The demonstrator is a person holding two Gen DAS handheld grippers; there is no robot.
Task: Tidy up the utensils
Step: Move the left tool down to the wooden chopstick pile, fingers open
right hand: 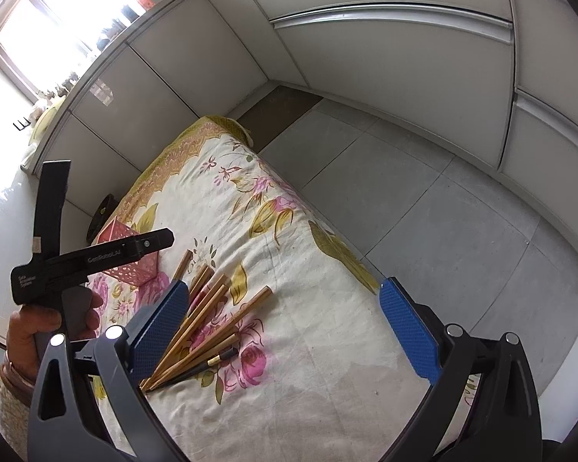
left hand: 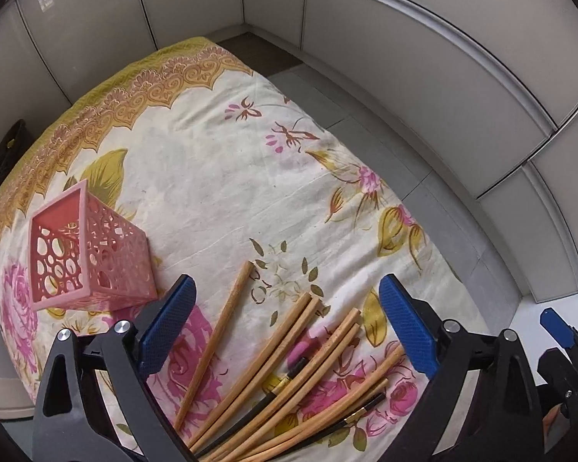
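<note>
Several wooden chopsticks [left hand: 289, 350] lie fanned on the floral cloth, with a black brush-like stick [left hand: 289, 381] and a pink tip among them. A pink perforated square holder [left hand: 84, 246] stands to their left. My left gripper [left hand: 289, 327] is open and empty, its blue pads either side of the chopstick pile, just above it. My right gripper [right hand: 285, 331] is open and empty over the cloth; the chopsticks [right hand: 208, 323] lie by its left pad. The holder [right hand: 131, 261] sits behind the left gripper's body [right hand: 92, 261].
The floral cloth [left hand: 219, 177] covers a small table with edges dropping to grey floor tiles [right hand: 424, 208] on the right. White cabinet panels [left hand: 443, 57] surround the area. A dark object [left hand: 7, 150] sits beyond the table's far left edge.
</note>
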